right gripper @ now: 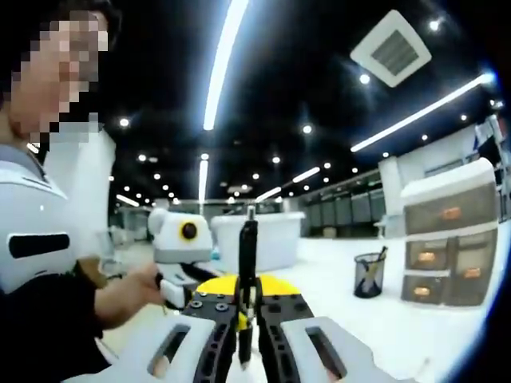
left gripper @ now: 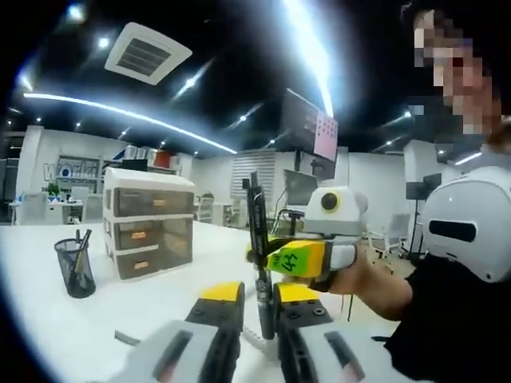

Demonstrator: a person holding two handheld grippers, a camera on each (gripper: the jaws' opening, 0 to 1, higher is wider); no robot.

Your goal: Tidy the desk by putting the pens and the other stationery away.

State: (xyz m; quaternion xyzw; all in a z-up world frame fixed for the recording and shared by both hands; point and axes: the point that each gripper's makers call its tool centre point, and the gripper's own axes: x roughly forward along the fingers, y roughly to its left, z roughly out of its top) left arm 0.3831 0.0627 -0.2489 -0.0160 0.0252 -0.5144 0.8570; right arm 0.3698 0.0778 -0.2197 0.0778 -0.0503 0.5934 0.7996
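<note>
Left gripper [left gripper: 266,302] and right gripper [right gripper: 249,309] both clamp one slim black pen [left gripper: 259,239], held upright above the smooth white counter [left gripper: 160,295]. Beyond: black mesh pen cup [left gripper: 75,268], then boxy translucent drawer unit [left gripper: 148,221].

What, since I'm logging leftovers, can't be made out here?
- Left gripper view: slim black pen, lower end hidden by the left gripper.
- White plastic drawer unit: contents blurred behind cloudy fronts, both views.
- Black mesh cup: pens too small to count, both views.
</note>
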